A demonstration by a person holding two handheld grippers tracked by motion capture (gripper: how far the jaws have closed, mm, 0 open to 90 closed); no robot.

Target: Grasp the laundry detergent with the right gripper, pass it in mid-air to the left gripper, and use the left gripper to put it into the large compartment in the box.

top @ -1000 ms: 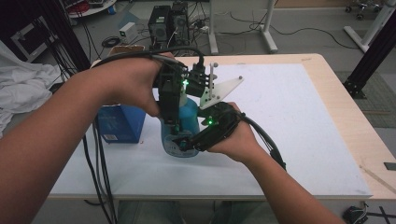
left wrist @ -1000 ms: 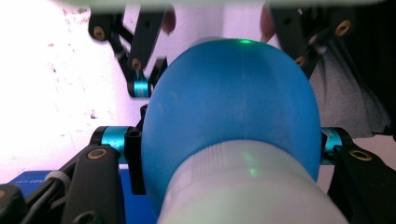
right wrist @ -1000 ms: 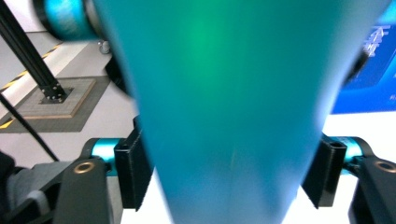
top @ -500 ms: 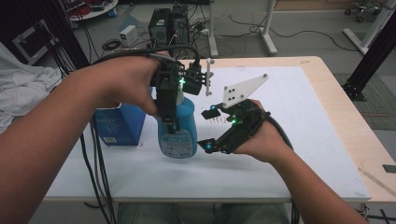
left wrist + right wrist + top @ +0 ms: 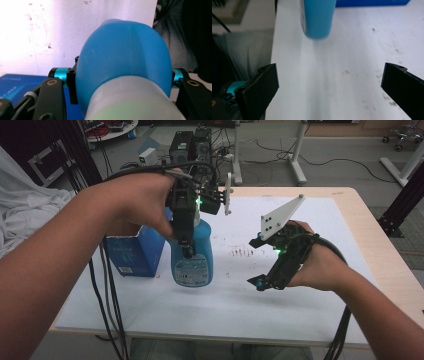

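A blue bottle (image 5: 195, 267) with a white cap stands upright left of the table's middle. My left gripper (image 5: 188, 249) comes down from above and is shut on the bottle's upper body. In the left gripper view the bottle (image 5: 122, 57) sits between both jaws, cap toward the camera. I cannot tell whether its base rests on the mat. My right gripper (image 5: 254, 263) hangs to the right of the bottle, apart from it. Its jaws have just been opening and stand wide with nothing between them. In the right gripper view (image 5: 329, 82) the bottle (image 5: 318, 17) lies ahead.
A blue box (image 5: 135, 252) stands just left of the bottle, touching or nearly so. The white mat (image 5: 300, 310) covers the wooden table and carries small dark specks near the middle. Cables trail from both grippers. Equipment and table legs stand on the floor behind.
My right gripper has let go of the bottle's lower body, opened wide and drawn away to the right and up. The left gripper and the bottle have stayed put.
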